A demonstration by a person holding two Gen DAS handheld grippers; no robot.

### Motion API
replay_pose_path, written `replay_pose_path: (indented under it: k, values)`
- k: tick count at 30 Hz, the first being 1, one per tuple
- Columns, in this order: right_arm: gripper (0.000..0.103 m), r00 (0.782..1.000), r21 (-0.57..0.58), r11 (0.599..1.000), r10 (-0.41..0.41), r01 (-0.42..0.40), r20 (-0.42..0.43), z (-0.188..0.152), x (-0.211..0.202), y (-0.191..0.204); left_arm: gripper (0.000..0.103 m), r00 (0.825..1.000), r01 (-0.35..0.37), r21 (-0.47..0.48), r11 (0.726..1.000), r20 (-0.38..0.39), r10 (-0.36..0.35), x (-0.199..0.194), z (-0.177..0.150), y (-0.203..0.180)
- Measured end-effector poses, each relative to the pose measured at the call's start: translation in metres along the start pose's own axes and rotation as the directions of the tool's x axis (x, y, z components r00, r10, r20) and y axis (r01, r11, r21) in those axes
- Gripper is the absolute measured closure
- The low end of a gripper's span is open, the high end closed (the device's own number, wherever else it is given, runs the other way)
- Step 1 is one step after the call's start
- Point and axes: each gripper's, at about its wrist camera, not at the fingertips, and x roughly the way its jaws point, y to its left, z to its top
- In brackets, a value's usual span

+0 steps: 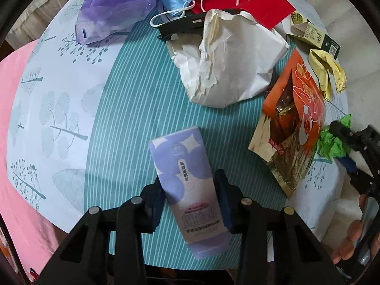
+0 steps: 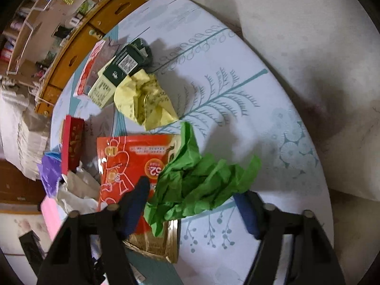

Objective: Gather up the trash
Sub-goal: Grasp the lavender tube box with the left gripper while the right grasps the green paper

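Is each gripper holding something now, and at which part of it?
The left gripper grips the purple tube across its middle. The right gripper straddles the green crumpled paper, jaws apart; it holds nothing yet.

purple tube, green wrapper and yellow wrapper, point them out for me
purple tube (image 1: 182, 171), left wrist view, on its printed middle between the tool's pads
green wrapper (image 2: 201, 180), right wrist view, on its crumpled middle
yellow wrapper (image 2: 144, 99), right wrist view, on its crumpled middle

Desk (image 1: 71, 99) draped in a leaf-printed cloth with a striped teal centre (image 1: 133, 109); wooden cabinet (image 2: 78, 45) beyond its far edge.
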Motion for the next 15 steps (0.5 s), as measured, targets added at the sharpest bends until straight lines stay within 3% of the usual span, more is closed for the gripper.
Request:
replay_pose_path:
  k: [3, 15]
  values:
    - [0.056, 1.000, -0.005, 1.000, 0.022, -0.022, -0.010, -0.003, -0.002, -0.001, 0.066, 1.000, 0.005, 0.017, 1.000, 0.006, -0.005, -0.008, -0.005, -0.004]
    - [0.059, 0.992, -0.075, 0.996, 0.057, -0.048, 0.112, -0.043, -0.058, 0.003, 0.068, 0.993, 0.055, 0.052, 0.997, 0.097, -0.060, -0.068, -0.036, 0.026]
